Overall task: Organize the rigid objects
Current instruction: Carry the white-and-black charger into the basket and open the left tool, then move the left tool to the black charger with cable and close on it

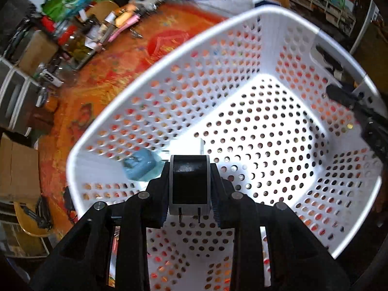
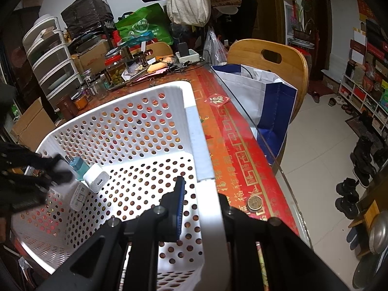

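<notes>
Above the white perforated plastic basket (image 1: 169, 77), the left gripper (image 1: 189, 189) jaws clamp a black-and-grey plug adapter (image 1: 189, 184); the right gripper (image 2: 201, 208) jaws pinch the basket's rim. A hasty release could bounce the adapter out.

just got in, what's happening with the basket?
The left gripper is shut on a black-and-grey charger, held over the white perforated basket. The right gripper is clamped on the basket's rim, steadying it. A blue charger and a white charger already lie inside.
</notes>
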Demonstrator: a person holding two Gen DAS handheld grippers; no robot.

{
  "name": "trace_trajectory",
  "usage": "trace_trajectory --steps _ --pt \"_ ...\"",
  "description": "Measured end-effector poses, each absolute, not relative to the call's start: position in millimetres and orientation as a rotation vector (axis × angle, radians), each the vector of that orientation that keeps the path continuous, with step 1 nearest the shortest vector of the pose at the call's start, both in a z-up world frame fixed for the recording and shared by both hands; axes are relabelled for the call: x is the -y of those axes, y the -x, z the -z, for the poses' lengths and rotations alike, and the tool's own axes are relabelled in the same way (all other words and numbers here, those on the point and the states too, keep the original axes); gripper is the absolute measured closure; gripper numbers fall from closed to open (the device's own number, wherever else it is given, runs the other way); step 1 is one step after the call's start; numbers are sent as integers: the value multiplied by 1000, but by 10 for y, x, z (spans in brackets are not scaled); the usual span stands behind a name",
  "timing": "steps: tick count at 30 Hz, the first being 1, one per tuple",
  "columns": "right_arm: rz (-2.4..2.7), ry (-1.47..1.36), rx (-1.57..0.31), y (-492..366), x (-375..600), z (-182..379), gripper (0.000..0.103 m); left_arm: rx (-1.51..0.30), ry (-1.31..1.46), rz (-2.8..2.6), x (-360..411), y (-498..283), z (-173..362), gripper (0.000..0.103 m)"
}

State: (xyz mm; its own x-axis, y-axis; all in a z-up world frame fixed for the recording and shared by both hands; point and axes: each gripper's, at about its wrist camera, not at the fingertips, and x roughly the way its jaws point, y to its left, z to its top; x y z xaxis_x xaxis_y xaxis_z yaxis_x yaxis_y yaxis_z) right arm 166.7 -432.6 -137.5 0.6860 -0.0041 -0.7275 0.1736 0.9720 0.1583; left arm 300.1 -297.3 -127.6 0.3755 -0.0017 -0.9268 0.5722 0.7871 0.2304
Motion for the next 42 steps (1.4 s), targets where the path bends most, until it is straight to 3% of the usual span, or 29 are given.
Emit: trace_trajectory --steps 19,20,22,23,24,30,33,36,42 --pt "92 -227 -808 -1655 4343 1366 87 -1302 -756 490 3258 -2946 1812 75" --pt "93 -227 -808 -1652 4346 1367 87 -1297 -750 499 3252 -2938 1800 71" --pt "94 -227 -809 -1652 4349 1369 87 -1268 -735 514 3234 -2921 1743 44" --pt "95 -227 -810 -1651 4352 1370 87 -1228 -717 524 3208 -2907 1663 37" --pt "96 -227 -812 -1652 4355 1371 87 -1183 -695 545 3169 -2889 1564 32" --pt "99 -219 -823 -1676 4354 1364 87 -959 -393 600 2191 -2722 632 29" --pt "99 -216 -826 -1687 4352 1361 87 -791 -269 464 1350 -2622 172 1" --pt "99 -211 -825 -1703 4337 1353 87 -659 -154 312 525 -2630 53 0" --pt "101 -214 -828 -1740 4333 1359 87 -904 -108 50 -403 -3516 983 0"
